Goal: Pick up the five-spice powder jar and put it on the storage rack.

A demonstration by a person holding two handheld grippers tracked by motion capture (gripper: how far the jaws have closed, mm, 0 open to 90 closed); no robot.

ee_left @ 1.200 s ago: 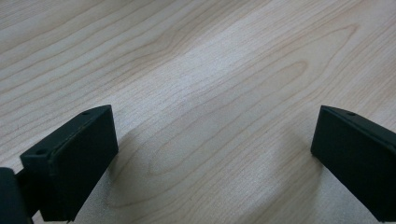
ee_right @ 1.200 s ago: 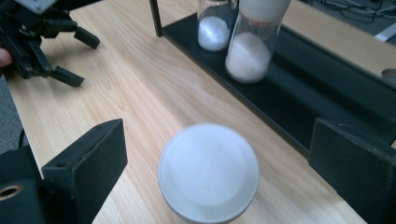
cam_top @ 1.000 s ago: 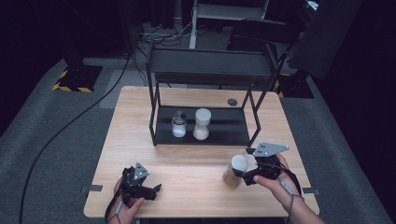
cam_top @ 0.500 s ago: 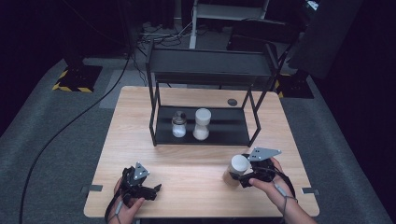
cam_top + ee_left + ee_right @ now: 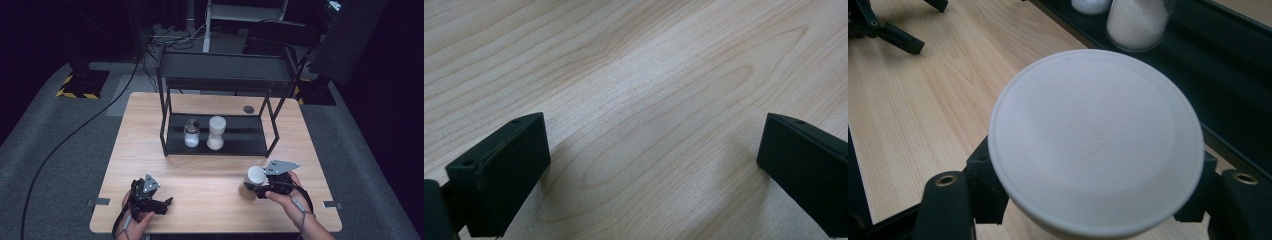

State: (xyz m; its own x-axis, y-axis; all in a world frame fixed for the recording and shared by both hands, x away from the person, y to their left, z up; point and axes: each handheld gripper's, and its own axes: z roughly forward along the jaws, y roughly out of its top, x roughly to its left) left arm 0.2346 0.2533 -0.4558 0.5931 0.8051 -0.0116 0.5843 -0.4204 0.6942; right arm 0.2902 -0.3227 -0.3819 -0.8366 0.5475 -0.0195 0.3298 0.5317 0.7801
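Standing on dark grey carpet, wooden table (image 5: 150,130) bearing a black rack (image 5: 220,75) toward its far side. Sitting on the rack's lower shelf, side by side: small jar (image 5: 191,133) and taller jar (image 5: 216,133), both holding white powder. Right gripper (image 5: 257,189), near the table's front edge and in front of the rack's right end, having just been closing, now clamping a white-lidded jar (image 5: 1095,140) below its lid. Left gripper (image 5: 649,170) resting low over bare wood in front of the rack's left end, jaws standing wide apart, gripping nothing.
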